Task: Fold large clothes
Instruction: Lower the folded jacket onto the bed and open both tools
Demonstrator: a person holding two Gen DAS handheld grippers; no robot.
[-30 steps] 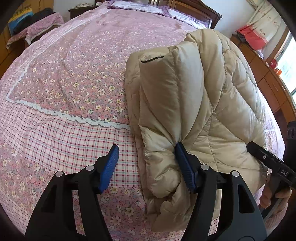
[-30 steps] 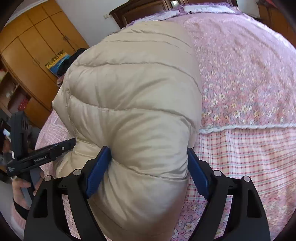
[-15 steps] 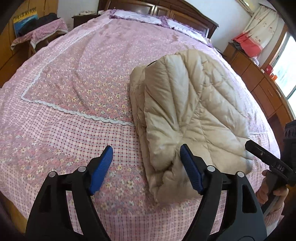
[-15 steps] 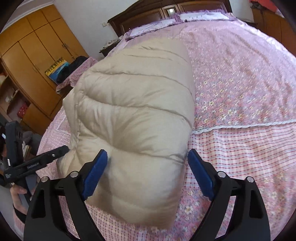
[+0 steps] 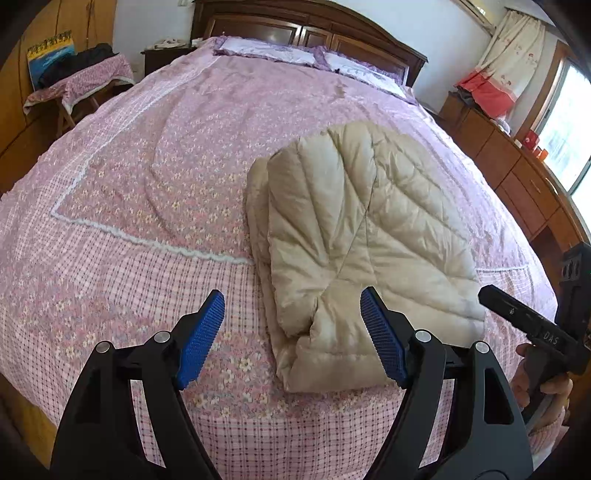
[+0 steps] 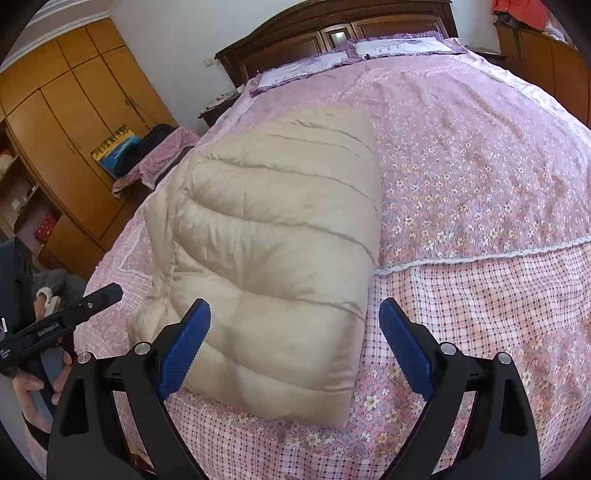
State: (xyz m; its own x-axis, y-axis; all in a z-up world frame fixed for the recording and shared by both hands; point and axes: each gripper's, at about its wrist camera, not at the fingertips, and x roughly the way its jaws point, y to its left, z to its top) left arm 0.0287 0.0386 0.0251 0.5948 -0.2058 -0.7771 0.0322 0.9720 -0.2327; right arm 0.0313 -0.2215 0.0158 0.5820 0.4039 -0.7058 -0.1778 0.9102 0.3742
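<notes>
- The left gripper (image 5: 291, 334) hangs just above the near end of the folded jacket (image 5: 365, 236), its blue pads spread wide with nothing between them; the right pad sits over the jacket's near left corner without clearly touching it.
- The right gripper (image 6: 293, 349) hovers over the same near end from the other side, also spread and empty, its left pad above the jacket's (image 6: 273, 243) lowest quilted band.
- The jacket, a beige quilted puffer, lies as a thick bundle near the foot of the bed (image 5: 122, 236), its near edge on the checked border of the pink floral bedspread (image 6: 480, 177) and its far end reaching past the white lace trim onto the flowered panel.
- Judged from this, the fold looks finished or nearly so, and the step in hand is letting go cleanly.
- To do it well, keep both sets of pads apart and draw them away from the jacket's near edge, so no pad snags a layer and drags the stack open.
- Puffy fill tends to spring back, so a light press on the jacket's top layer may help if it lifts.
- On the jacket's left side, lower layers peek out; squaring them against the top layer would tidy the bundle.
- Beyond the jacket's far end lie the pillows (image 5: 269, 51) and the dark wooden headboard (image 6: 332, 33), well apart from it.
</notes>
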